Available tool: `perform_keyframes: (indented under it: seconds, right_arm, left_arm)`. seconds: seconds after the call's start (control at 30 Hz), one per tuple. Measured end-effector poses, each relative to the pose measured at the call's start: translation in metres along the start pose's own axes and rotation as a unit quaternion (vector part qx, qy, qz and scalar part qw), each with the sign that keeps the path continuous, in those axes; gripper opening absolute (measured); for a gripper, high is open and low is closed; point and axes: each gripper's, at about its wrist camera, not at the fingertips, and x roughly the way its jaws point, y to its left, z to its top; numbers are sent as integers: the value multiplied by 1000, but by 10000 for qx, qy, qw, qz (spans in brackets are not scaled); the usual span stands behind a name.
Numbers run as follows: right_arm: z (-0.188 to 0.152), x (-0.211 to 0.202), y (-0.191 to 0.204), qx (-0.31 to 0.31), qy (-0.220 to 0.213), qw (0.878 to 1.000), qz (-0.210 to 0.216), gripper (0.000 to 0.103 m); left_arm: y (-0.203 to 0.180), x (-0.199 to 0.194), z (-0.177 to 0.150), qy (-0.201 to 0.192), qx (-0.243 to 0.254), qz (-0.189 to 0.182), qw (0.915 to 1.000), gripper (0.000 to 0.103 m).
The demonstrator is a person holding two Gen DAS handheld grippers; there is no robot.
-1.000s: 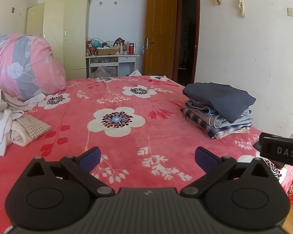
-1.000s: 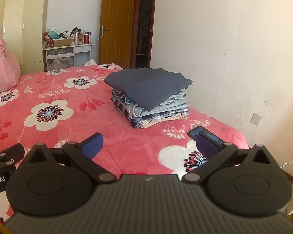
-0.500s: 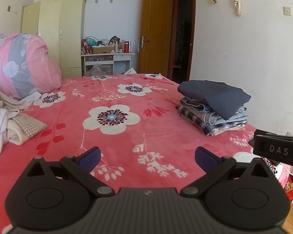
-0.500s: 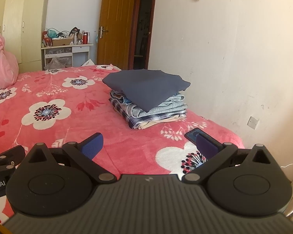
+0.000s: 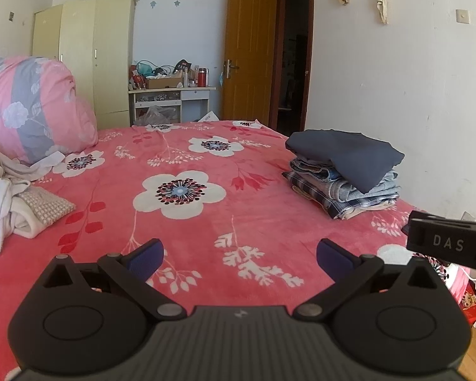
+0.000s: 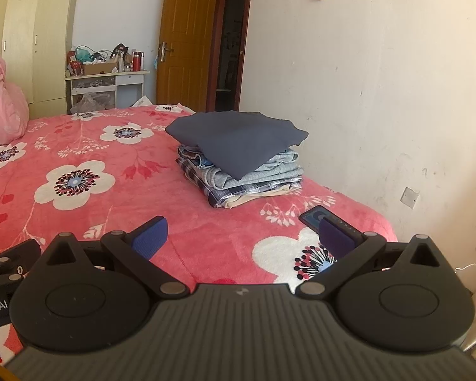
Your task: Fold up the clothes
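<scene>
A stack of folded clothes (image 5: 346, 174) (image 6: 241, 162), topped by a dark grey garment, sits at the bed's right side near the wall. A heap of unfolded white and cream clothes (image 5: 12, 203) lies at the bed's left edge. My left gripper (image 5: 239, 255) hovers open above the red floral blanket with nothing between its fingers. My right gripper (image 6: 242, 233) is open too and empty, low over the bed's near right corner, short of the folded stack. Part of the right gripper (image 5: 450, 241) shows at the right edge of the left wrist view.
A phone (image 6: 320, 217) lies on the bed near my right fingertip. A pink and grey rolled quilt (image 5: 31, 108) sits at the far left. Beyond the bed stand a wardrobe (image 5: 89, 57), a cluttered desk (image 5: 171, 95) and an open door (image 5: 250, 50). The wall (image 6: 380, 95) runs along the right.
Both views have dropped slightly and drawn back a little from the bed; the folded stack sits a bit lower and left in frame. Both grippers stay open and empty.
</scene>
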Motion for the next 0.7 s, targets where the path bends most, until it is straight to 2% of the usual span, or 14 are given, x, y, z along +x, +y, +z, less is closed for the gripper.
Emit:
perform_keyframes:
  seconds: [0.7]
  right_arm:
    - [-4,-3,-4,145,33,9999,28,102]
  left_arm:
    - [-9,0,-4,42,155,1,9999,103]
